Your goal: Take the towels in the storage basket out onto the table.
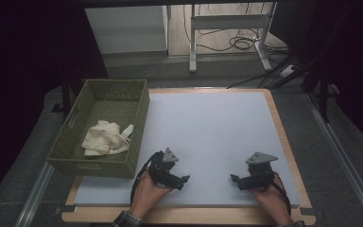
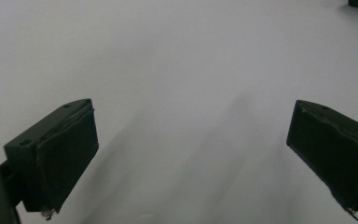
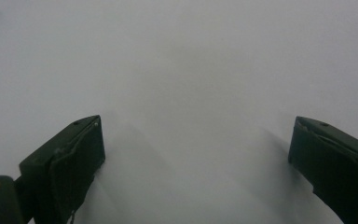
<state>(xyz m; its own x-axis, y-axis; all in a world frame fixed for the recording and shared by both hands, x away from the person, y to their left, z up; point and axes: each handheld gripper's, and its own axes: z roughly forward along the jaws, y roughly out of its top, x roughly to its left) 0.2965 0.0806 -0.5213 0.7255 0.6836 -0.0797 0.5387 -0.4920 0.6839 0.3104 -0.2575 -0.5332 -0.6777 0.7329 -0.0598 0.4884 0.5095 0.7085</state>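
My left gripper [image 1: 185, 180] rests low over the pale grey mat [image 1: 208, 127] near the table's front, left of centre, pointing right. In the left gripper view its two black jaws stand wide apart with bare mat between them, so the left gripper [image 2: 193, 161] is open and empty. My right gripper [image 1: 233, 178] sits at the front right, pointing left toward the other one. The right gripper [image 3: 196, 170] is likewise open, nothing between its jaws. A crumpled cream cloth [image 1: 105, 138] lies inside the green woven basket [image 1: 137, 135] at the left.
The green basket stands along the mat's left edge, close to my left hand [image 1: 147, 194]. A wooden table rim [image 1: 283, 142] frames the mat. Beyond the far edge stand desk legs [image 1: 193, 42] and floor cables [image 1: 238, 42].
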